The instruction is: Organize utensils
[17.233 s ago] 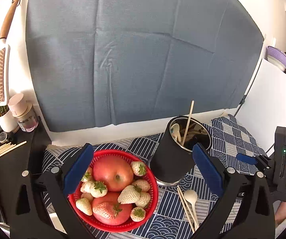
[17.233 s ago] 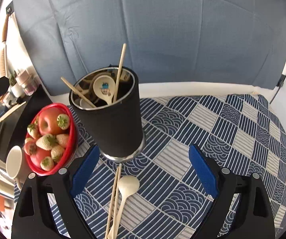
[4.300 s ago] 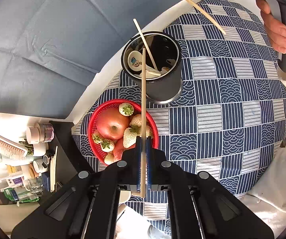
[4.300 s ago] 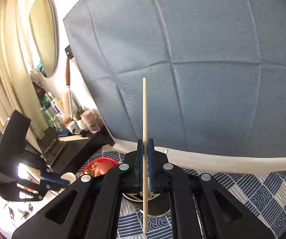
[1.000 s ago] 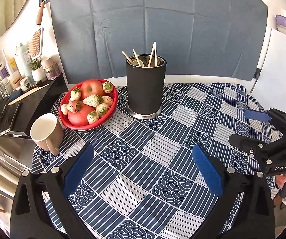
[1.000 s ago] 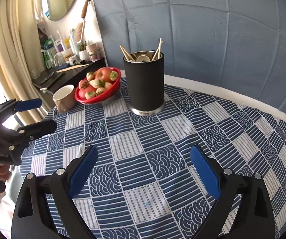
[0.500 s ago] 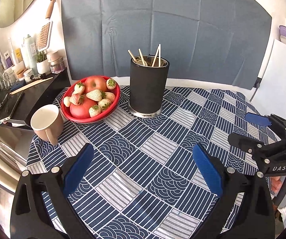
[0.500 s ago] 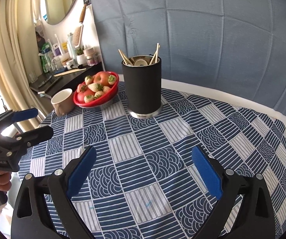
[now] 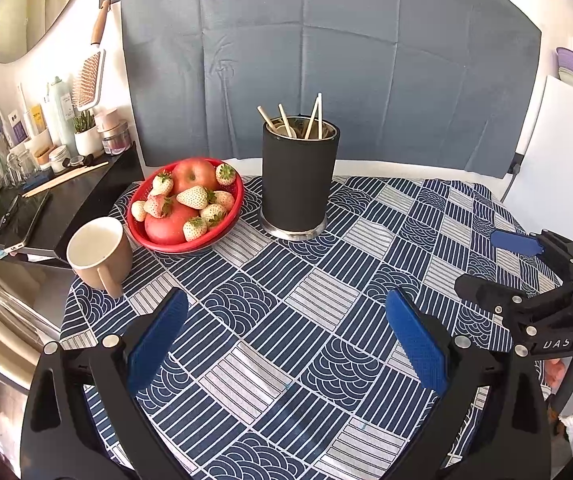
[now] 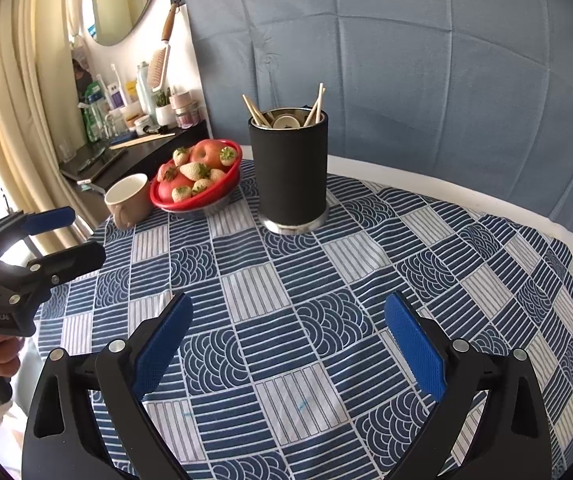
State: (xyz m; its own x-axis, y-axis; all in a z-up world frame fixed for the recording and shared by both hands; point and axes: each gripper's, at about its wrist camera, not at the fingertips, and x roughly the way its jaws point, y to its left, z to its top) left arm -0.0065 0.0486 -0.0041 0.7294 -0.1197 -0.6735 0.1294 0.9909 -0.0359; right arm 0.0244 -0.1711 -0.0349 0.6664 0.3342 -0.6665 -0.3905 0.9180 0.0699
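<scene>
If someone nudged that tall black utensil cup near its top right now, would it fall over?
Probably not easily: the tall black cylindrical utensil holder sits on a wider metal base, upright on flat cloth. Still, it is tall and narrow, so a high push could rock it and rattle the wooden chopsticks.

From my feed I see a grey-blue fabric backdrop [image 9: 326,60] hanging behind the round table [image 9: 426,208], creased into a grid of fold lines. The table wears a navy and white patterned cloth [image 10: 326,280]. To the left a white wall carries an oval mirror [image 10: 122,0] and a wooden-handled hairbrush [image 9: 88,80] hung from a hook. Below it a black shelf [image 9: 74,192] is crowded with bottles, jars and a small potted plant [image 9: 85,136]. Cream curtains [image 10: 18,100] fall at the far left, with bright daylight beside them. A white board [image 9: 558,136] leans at the right.
</scene>
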